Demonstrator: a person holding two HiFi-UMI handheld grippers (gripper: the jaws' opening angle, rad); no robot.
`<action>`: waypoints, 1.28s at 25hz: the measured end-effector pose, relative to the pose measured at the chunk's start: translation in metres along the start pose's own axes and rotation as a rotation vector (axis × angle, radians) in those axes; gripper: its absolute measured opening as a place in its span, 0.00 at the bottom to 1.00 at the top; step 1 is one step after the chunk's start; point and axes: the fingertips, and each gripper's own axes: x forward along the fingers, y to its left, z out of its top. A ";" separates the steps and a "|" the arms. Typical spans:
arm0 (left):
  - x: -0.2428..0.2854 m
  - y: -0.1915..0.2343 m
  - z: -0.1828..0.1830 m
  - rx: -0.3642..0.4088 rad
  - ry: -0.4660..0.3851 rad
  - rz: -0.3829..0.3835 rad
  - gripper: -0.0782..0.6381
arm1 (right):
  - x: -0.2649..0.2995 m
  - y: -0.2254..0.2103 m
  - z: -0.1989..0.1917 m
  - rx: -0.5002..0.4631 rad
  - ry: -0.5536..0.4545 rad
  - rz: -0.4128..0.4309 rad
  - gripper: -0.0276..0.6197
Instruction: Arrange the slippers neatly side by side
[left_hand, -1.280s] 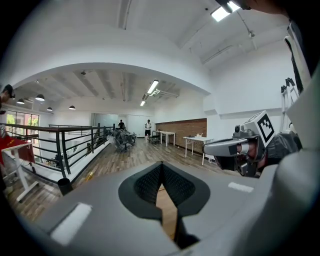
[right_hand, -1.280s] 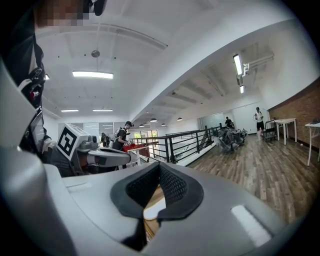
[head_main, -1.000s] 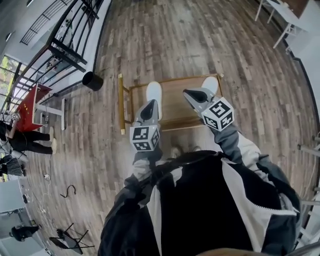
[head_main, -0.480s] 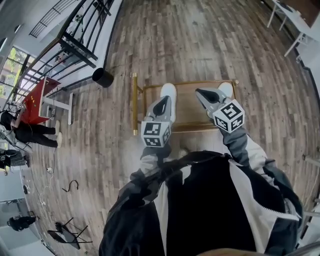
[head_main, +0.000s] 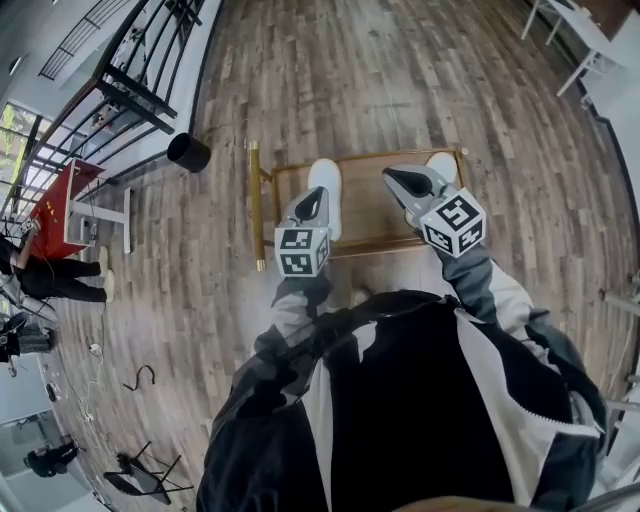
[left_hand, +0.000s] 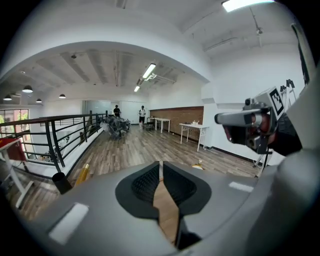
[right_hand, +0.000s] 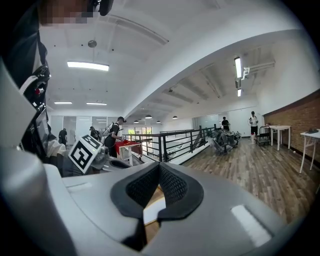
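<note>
Two white slippers lie apart on a low wooden table (head_main: 365, 225) with a gold frame. One slipper (head_main: 327, 192) is at the table's left, the other (head_main: 443, 164) at its far right corner. My left gripper (head_main: 311, 202) is held above the left slipper and partly covers it, jaws shut and empty. My right gripper (head_main: 393, 179) hovers over the table's middle, left of the right slipper, also shut and empty. In both gripper views the jaws (left_hand: 160, 166) (right_hand: 159, 168) point out level across the room, pads together.
A black round bin (head_main: 187, 152) stands on the wood floor left of the table, near a black railing (head_main: 140, 85). A red table (head_main: 58, 205) and people (head_main: 55, 282) are at far left. White tables (head_main: 575, 35) stand at the top right.
The head view has swung a little left and right. Both grippers stay shut and raised over the table. The slippers have not moved.
</note>
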 end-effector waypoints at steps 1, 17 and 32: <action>0.008 0.005 -0.014 0.001 0.040 0.001 0.18 | -0.001 -0.001 -0.002 0.001 0.004 -0.005 0.05; 0.121 0.053 -0.188 -0.053 0.611 0.032 0.41 | -0.079 -0.040 -0.038 0.044 0.111 -0.246 0.05; 0.140 0.059 -0.229 -0.079 0.731 0.068 0.44 | -0.106 -0.044 -0.063 0.061 0.180 -0.289 0.05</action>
